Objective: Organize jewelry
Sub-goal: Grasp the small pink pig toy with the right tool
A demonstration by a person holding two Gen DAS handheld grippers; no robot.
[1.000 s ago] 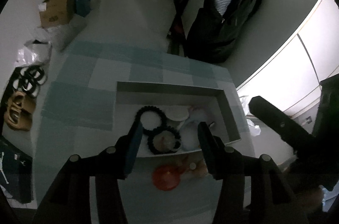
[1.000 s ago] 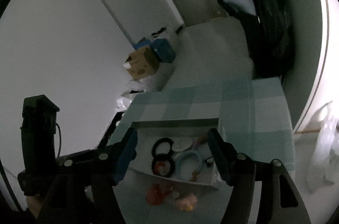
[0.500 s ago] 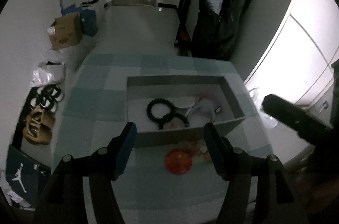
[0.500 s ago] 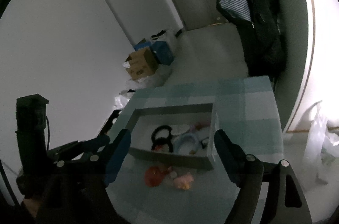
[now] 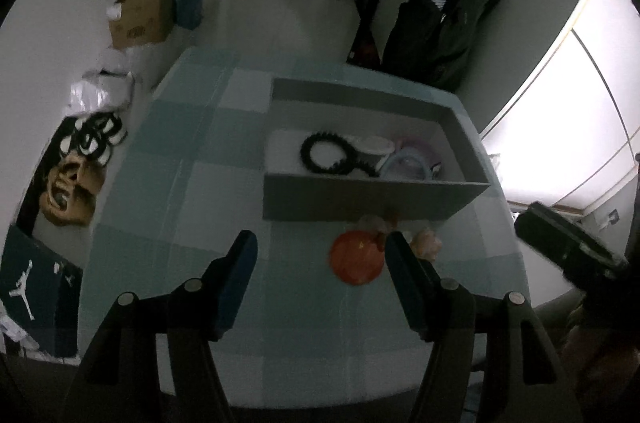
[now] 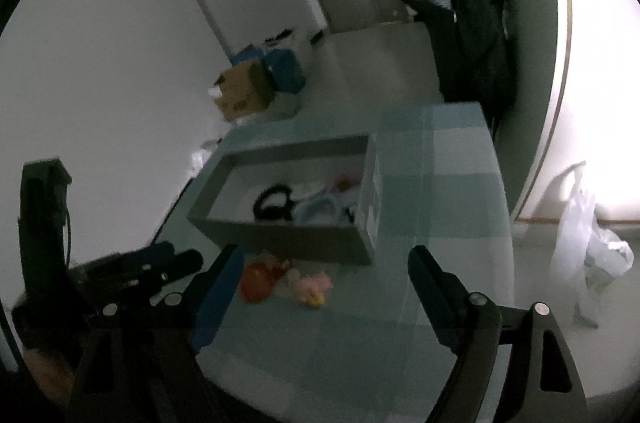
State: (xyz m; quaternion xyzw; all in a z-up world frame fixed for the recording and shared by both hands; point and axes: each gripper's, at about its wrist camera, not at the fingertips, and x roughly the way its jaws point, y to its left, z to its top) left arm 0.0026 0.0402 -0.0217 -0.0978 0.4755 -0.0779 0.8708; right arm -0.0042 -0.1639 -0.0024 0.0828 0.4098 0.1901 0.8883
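A grey open box (image 5: 360,201) stands on the teal checked table (image 5: 180,183). Inside it lie black beaded bracelets (image 5: 320,153) and pale blue and lilac rings (image 5: 404,163). In front of the box, on the cloth, lie an orange round piece (image 5: 355,259) and a small pink and yellow piece (image 5: 426,243). My left gripper (image 5: 319,237) hangs open above the cloth just short of them, nothing between its fingers. My right gripper (image 6: 325,251) is opening wider, empty, with the orange piece (image 6: 256,281), the pink piece (image 6: 312,287) and the box (image 6: 288,239) ahead of it.
A plastic bag (image 6: 588,243) hangs off the table's right side. On the floor to the left are a cardboard box (image 5: 140,15) and shoes (image 5: 68,191). A dark jacket (image 5: 444,19) hangs beyond the table. The other gripper's body (image 5: 568,251) shows at the right edge.
Both grippers have drawn back from the box, so it sits farther off and the loose pieces in front show fully. Both pairs of jaws stand wider than before.
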